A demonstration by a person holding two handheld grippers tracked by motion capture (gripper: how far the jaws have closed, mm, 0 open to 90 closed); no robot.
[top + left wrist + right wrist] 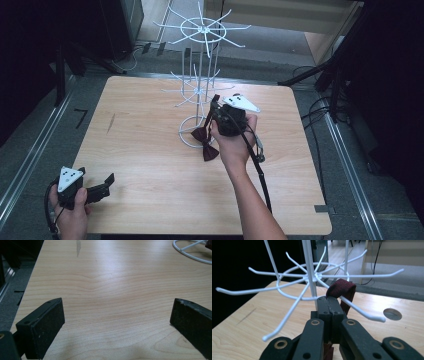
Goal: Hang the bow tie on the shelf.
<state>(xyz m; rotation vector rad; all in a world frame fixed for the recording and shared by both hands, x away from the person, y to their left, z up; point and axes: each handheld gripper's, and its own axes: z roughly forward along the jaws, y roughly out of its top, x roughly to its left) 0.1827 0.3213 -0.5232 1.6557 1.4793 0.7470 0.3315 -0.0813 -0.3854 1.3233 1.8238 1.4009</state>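
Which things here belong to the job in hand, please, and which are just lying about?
In the job:
- right tool, shut on the bow tie's strap
- bow tie
- white wire rack

Lying about:
- left tool, open over bare table
- floor cables

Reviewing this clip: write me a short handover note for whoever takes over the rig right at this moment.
Right gripper: jaws shut on the strap of the dark red bow tie, held up beside the white wire rack. In the right gripper view the strap loop sits right at one arm of the rack's lower ring; whether it is over the arm I cannot tell.
Left gripper: jaws open, holding nothing, low over the table at its near left corner.
Done: bow tie picked up and brought to the rack.
Left: probably seat the loop on the arm, check it hangs, open the jaws and back away.
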